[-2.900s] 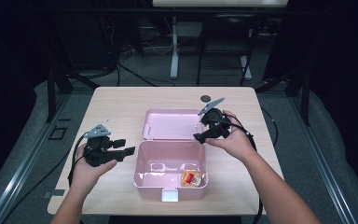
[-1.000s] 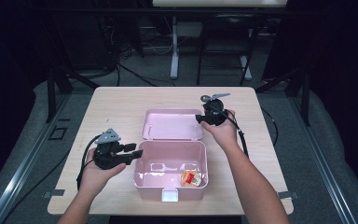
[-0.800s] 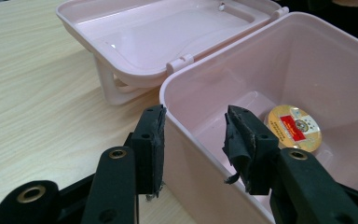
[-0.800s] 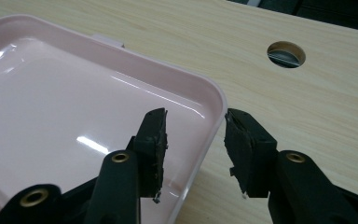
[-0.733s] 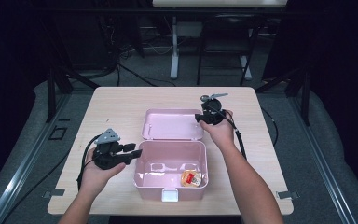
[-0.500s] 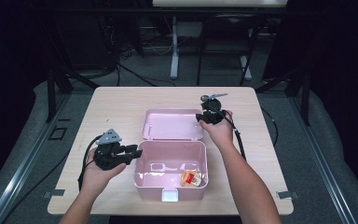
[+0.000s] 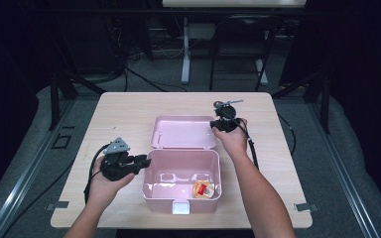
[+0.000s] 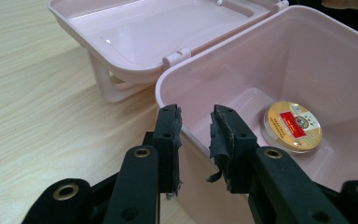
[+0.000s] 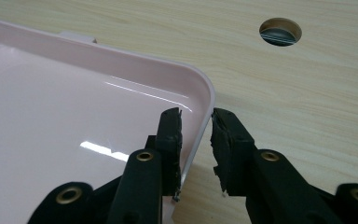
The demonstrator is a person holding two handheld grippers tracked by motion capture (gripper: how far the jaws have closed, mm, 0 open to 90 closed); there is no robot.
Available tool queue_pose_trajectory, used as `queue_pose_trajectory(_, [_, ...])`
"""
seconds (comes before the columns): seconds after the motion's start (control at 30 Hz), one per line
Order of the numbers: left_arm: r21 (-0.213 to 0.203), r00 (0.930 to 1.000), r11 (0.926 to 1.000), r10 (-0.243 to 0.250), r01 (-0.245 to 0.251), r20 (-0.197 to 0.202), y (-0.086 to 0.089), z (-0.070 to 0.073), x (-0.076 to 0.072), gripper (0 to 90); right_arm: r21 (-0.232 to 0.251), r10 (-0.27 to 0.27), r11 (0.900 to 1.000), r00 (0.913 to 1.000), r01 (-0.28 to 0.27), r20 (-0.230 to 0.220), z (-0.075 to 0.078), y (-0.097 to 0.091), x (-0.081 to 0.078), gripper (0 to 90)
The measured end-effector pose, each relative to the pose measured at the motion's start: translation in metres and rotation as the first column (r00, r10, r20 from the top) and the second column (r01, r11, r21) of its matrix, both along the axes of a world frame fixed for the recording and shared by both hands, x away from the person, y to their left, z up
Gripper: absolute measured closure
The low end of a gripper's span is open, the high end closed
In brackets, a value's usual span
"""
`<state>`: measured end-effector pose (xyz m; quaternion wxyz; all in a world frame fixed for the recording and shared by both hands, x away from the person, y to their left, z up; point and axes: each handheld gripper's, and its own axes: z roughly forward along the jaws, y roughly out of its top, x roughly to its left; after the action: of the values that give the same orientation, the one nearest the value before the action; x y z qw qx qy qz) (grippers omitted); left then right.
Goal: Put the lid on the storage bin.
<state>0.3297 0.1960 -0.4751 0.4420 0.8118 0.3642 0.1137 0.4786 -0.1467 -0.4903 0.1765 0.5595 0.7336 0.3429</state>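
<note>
A pink plastic box (image 7: 181, 152) stands open on the wooden table (image 7: 119, 114), its lid (image 7: 183, 131) lying flat behind it. A round gold and red tin (image 7: 203, 189) lies in the box's front right corner. My left gripper (image 7: 146, 161) is at the box's left wall (image 8: 270, 60). Its jaws have just been closing and straddle the rim with a gap left; the left gripper view (image 8: 196, 126) also shows the tin (image 8: 292, 126). My right gripper (image 7: 213, 125) straddles the lid's (image 9: 74, 102) far right rim (image 9: 196, 126), also closing, its pads not pressing.
A round cable hole (image 9: 280, 31) is cut in the table beyond the lid's corner. Bare wood lies to the left of the box and along the far edge. Cables trail from both grippers over the table's sides.
Since the earliest frame my left gripper has moved right up to the box's left wall, and my right gripper has shifted back to the lid's far right corner. Both hands have stayed still lately.
</note>
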Motion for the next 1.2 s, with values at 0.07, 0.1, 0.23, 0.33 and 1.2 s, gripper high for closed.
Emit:
queue_pose_trajectory(0.07, [0.002,1.0000,1.0000,0.003,-0.003,0.001,-0.0003,-0.0002,-0.0002,71.8,0.002,-0.003,1.0000,1.0000,0.003,0.000,-0.0004,-0.0003,0.0000,73.5])
queue_pose_trajectory(0.1, [0.001,1.0000,1.0000,0.007,-0.007,0.005,-0.0008,-0.0005,-0.0003,71.9,0.004,-0.003,1.0000,1.0000,0.003,-0.002,-0.0005,-0.0005,0.0001,73.6])
queue_pose_trajectory(0.23, [0.007,1.0000,1.0000,0.005,-0.005,0.006,-0.0010,-0.0002,-0.0007,72.3,0.010,-0.004,0.9999,1.0000,0.004,-0.004,-0.0008,-0.0010,0.0014,74.0])
queue_pose_trajectory(0.33, [0.006,1.0000,1.0000,0.006,-0.006,0.007,-0.0010,-0.0003,-0.0006,72.6,0.013,-0.005,0.9999,1.0000,0.005,-0.008,-0.0007,-0.0011,0.0016,74.1])
queue_pose_trajectory(1.2, [0.010,0.9999,0.9999,0.009,-0.009,0.004,-0.0016,0.0000,-0.0010,72.6,0.046,-0.087,0.9951,0.9957,0.088,-0.032,0.0077,0.0022,0.0000,85.5])
